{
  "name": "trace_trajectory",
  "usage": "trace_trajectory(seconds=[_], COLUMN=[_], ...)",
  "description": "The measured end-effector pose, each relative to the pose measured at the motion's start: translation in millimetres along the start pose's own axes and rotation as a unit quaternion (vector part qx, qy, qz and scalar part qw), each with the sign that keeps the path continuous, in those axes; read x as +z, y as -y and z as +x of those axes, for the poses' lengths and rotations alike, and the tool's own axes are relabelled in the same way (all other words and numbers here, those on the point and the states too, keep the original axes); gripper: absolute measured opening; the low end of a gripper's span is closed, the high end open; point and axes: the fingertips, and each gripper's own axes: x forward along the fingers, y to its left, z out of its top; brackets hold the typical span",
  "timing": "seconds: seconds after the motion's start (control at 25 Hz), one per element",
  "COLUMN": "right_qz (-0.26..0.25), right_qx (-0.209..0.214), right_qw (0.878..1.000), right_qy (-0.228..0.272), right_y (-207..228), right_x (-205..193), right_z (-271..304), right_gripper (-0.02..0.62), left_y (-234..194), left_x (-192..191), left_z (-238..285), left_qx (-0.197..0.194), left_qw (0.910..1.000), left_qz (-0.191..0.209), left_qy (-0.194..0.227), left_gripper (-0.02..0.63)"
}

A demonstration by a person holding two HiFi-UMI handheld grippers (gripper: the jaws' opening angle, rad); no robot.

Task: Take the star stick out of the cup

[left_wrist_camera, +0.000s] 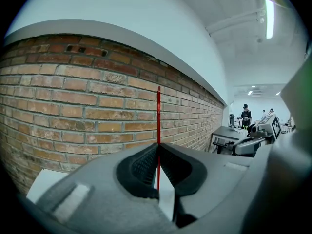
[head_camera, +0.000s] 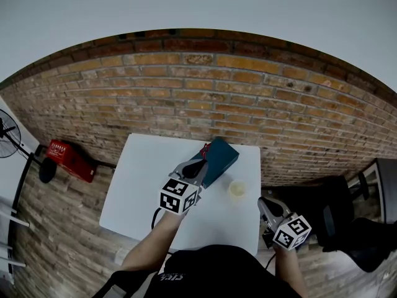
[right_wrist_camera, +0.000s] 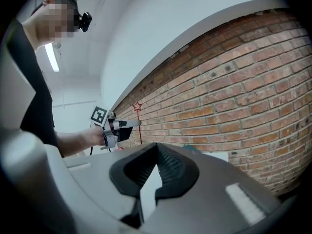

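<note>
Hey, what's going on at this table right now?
A person works at a white table with a gripper in each hand. The left gripper is shut on the thin red star stick, holding it upright, star on top, near the teal box. The cup stands apart from it, so the stick looks already out. The right gripper hangs shut and empty by the table's right edge.

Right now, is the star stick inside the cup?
No, the fingers of the left gripper pinch the star stick, apart from the cup.

Thin red star stick (left_wrist_camera: 158, 116) upright, clear of cup (head_camera: 237, 190); cup pale, standing on table (head_camera: 142, 191).
</note>
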Motion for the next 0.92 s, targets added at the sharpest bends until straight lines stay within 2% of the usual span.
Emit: trace_trajectory(seconds=[0.44,0.92], right_qz=[0.016,0.014], right_qx=[0.000,0.006], right_qw=[1.000,1.000], right_qy=[0.003,0.000], right_y=[6.7,-0.1], right_x=[-3.0,-7.2], right_z=[-6.2,-5.1], right_gripper=[-0.002,-0.002], left_y=[1.4,4.9], left_x=[-7.0,-1.5], left_z=[-6.5,-7.4], left_qx=[0.009,0.002], left_qw=[0.9999,0.9998], left_qz=[-0.014,-0.020], left_qy=[-0.003,0.002], left_gripper=[0.010,0.009])
